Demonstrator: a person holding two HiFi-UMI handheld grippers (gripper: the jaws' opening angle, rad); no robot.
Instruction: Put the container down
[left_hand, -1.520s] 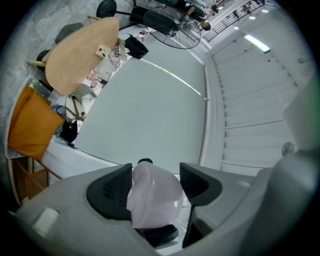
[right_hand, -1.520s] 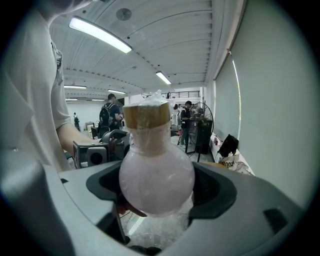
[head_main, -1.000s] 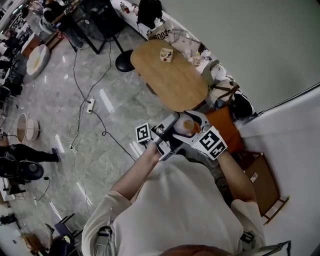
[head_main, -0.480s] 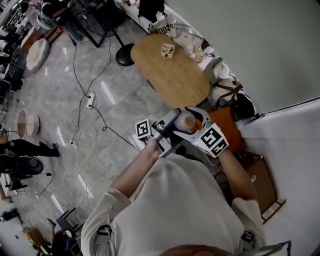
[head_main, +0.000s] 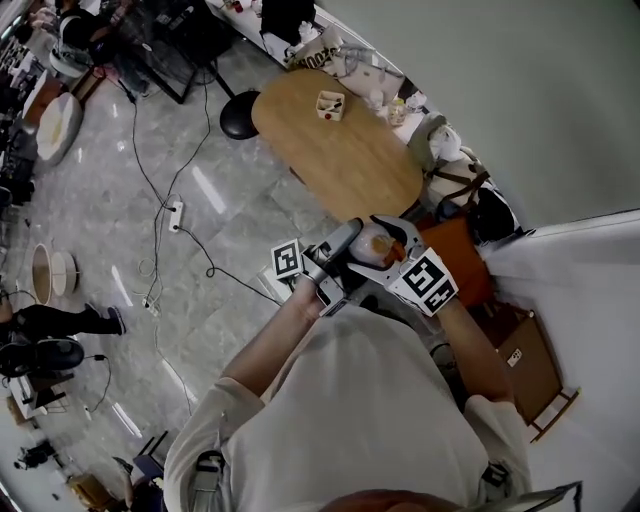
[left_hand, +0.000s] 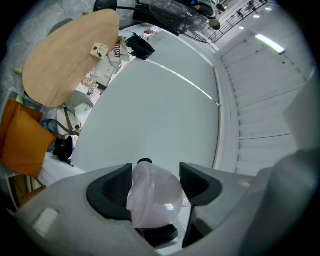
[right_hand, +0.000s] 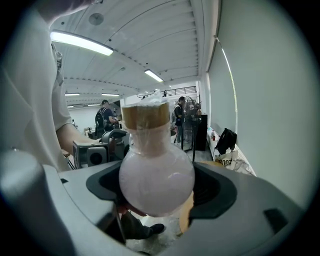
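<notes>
The container is a round clear glass flask with a cork lid. It is held in the air in front of the person's chest, just short of the oval wooden table. My left gripper is shut on the bulb from the left, and the bulb fills the gap between its pads in the left gripper view. My right gripper grips the same bulb from the right, with the flask upright between its pads in the right gripper view.
A small box stands on the table's far part. Bags and clutter lie along the wall behind it. An orange seat sits beside the right gripper. Cables and a power strip run over the tiled floor at left.
The two grippers and the container keep the same hold and nearly the same place. The head view has shifted a little, so the table sits slightly to the left.
</notes>
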